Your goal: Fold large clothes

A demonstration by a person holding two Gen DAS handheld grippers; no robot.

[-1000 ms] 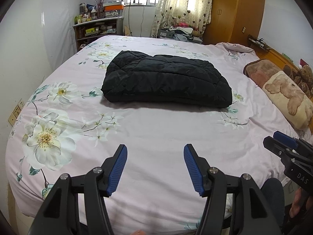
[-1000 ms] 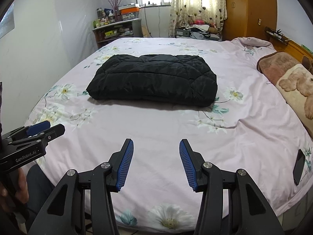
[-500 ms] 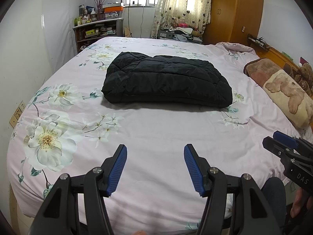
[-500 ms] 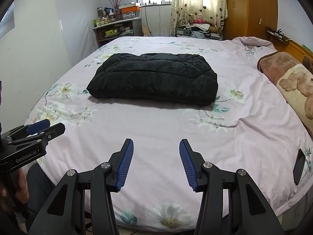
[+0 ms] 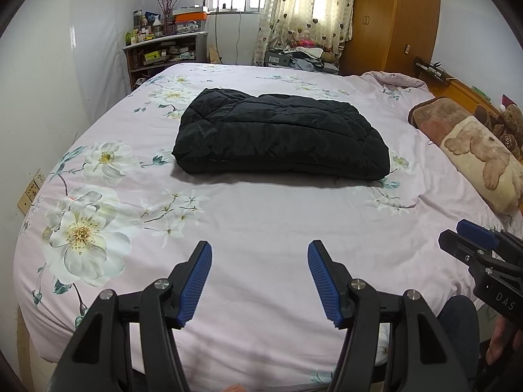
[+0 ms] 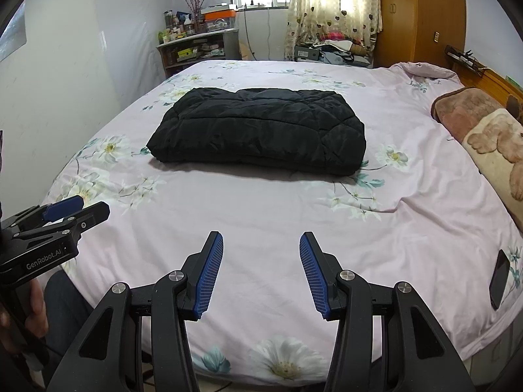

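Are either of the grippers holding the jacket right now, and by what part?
Nothing is held. The left gripper and right gripper are both open above the bed, well short of the folded black jacket.

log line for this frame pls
left tool: open, empty | right tool: open, empty | black jacket: folded, on bed, untouched

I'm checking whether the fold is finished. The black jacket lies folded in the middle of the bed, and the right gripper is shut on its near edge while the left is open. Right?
Not quite. The right gripper is not shut on anything: the right wrist view shows its jaws open, well short of the black jacket. The jacket does lie folded mid-bed, and the left gripper is open.
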